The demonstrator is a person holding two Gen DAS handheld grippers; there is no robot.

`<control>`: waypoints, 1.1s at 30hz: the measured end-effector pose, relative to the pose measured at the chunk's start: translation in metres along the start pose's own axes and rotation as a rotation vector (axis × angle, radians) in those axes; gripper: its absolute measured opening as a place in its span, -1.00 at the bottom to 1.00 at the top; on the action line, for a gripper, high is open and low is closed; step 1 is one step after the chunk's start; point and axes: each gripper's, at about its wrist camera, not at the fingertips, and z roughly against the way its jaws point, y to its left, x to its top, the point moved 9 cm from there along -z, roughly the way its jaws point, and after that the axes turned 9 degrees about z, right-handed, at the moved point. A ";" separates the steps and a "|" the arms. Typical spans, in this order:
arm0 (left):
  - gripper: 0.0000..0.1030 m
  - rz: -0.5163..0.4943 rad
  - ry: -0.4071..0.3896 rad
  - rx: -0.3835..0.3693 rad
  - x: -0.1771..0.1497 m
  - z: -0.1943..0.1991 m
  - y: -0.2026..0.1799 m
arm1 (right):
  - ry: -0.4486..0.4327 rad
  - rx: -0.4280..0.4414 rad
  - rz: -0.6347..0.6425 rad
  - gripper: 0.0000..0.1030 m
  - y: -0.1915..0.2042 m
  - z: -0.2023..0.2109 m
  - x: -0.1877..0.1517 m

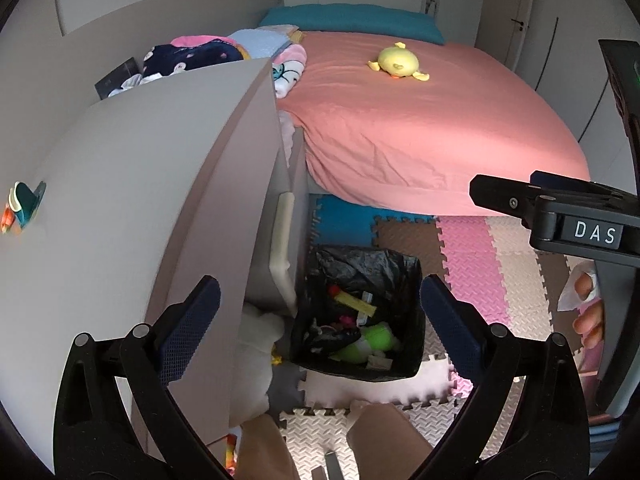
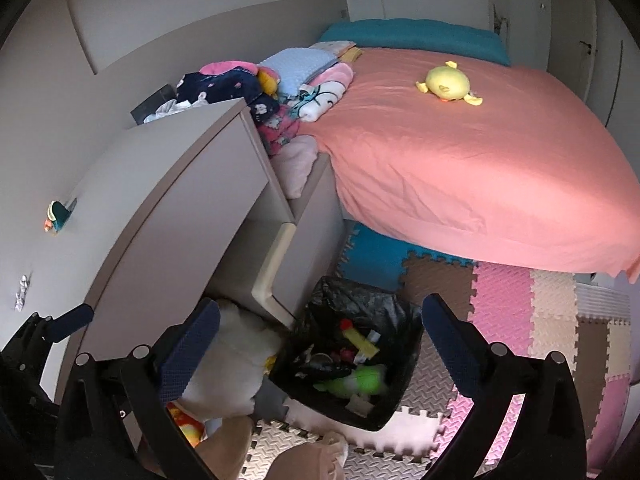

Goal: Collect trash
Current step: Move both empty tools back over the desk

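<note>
A black bin (image 1: 404, 368) lined with a black bag stands on the foam floor mat beside the desk; it also shows in the right wrist view (image 2: 384, 412). Inside lie a green item (image 1: 376, 338), a yellow wrapper (image 1: 356, 304) and other scraps. My left gripper (image 1: 320, 324) is open and empty, held above the bin. My right gripper (image 2: 320, 344) is open and empty, also above the bin. The right gripper's body (image 1: 560, 216) shows at the right of the left wrist view. The left gripper's finger (image 2: 68, 322) shows at the left of the right wrist view.
A grey desk (image 1: 132, 184) stands left of the bin, with a small colourful item (image 1: 24, 204) on it. A white plush (image 2: 236, 364) lies under the desk. A bed with a pink sheet (image 1: 420, 120) holds a yellow duck plush (image 1: 398, 62) and piled clothes (image 1: 224, 56).
</note>
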 end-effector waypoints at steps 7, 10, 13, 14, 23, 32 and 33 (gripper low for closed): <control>0.88 0.024 -0.010 -0.010 -0.001 0.008 0.010 | -0.003 0.016 0.031 0.95 0.021 0.003 0.006; 0.88 0.039 -0.016 -0.018 0.000 0.013 0.017 | -0.005 0.026 0.043 0.95 0.032 0.004 0.009; 0.88 0.054 -0.026 -0.027 0.001 0.021 0.026 | -0.013 0.034 0.058 0.95 0.044 0.007 0.014; 0.88 0.061 -0.031 -0.030 0.002 0.024 0.030 | -0.017 0.038 0.062 0.95 0.048 0.009 0.015; 0.88 0.094 -0.080 0.005 0.005 0.061 0.079 | -0.068 0.107 0.111 0.95 0.107 0.027 0.038; 0.88 0.181 -0.117 0.105 -0.006 0.098 0.162 | -0.071 0.192 0.204 0.95 0.194 0.025 0.049; 0.88 0.191 -0.119 0.112 -0.008 0.101 0.171 | -0.067 0.203 0.215 0.95 0.205 0.023 0.050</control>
